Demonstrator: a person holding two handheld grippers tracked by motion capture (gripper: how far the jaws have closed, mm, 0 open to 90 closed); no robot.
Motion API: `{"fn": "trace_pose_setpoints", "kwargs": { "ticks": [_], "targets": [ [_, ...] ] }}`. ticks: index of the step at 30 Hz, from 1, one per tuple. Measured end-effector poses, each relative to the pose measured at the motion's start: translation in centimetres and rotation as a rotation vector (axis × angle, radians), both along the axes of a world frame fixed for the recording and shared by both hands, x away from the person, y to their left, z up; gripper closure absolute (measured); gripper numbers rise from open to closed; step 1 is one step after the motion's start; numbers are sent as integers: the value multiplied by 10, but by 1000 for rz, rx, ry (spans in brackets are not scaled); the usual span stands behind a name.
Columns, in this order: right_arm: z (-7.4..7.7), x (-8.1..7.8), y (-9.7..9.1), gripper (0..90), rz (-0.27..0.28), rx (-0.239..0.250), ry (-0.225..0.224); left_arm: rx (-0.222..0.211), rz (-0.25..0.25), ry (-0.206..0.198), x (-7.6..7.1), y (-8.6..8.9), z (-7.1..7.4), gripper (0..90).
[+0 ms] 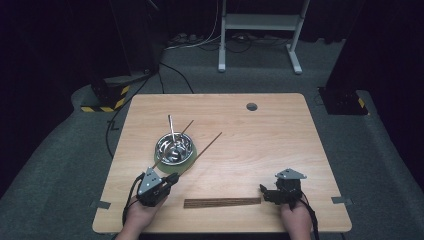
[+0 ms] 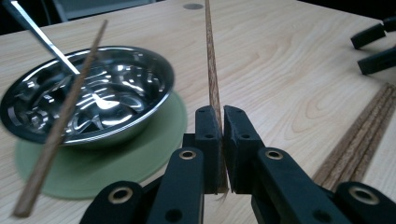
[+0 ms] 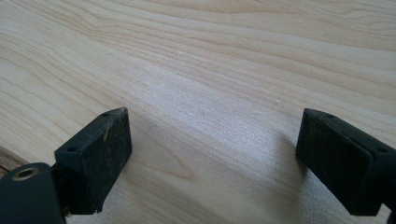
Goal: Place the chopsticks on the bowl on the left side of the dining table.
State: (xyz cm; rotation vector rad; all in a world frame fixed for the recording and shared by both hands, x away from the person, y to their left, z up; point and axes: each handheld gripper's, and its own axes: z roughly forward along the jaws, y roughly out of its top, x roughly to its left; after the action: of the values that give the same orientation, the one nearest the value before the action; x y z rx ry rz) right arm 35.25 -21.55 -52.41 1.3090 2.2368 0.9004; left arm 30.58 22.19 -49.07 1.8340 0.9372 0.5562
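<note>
Wooden chopstick (image 2: 211, 65) sits clamped in my left hand-held gripper (image 2: 222, 140), its long axis toward one o'clock; steel bowl (image 1: 175, 147) at twelve.

Chopstick (image 2: 213, 88) base hidden between left tongs (image 2: 222, 149)

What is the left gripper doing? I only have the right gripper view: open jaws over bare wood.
Observer: The left gripper is shut on a wooden chopstick.
Operator: Where does it point?
Observer: Past the steel bowl, which sits on a green mat.
Operator: Anything in the bowl?
Observer: A metal utensil leans in it, and a second chopstick rests across its rim.
</note>
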Motion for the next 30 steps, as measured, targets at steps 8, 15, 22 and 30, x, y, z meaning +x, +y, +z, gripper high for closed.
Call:
{"fn": "trace_pose_setpoints", "kwargs": {
  "ticks": [8,15,22,30],
  "targets": [
    [0,0,1,102,5,-1,-3,48,71,-24,3,19,6,843],
    [0,-1,1,102,8,2,2,54,93,-18,4,27,12,843],
    [0,-1,2,102,10,3,-5,60,129,-16,12,32,8,843],
    [0,-1,2,102,20,3,1,84,144,-6,22,34,9,843]
  ]
}}
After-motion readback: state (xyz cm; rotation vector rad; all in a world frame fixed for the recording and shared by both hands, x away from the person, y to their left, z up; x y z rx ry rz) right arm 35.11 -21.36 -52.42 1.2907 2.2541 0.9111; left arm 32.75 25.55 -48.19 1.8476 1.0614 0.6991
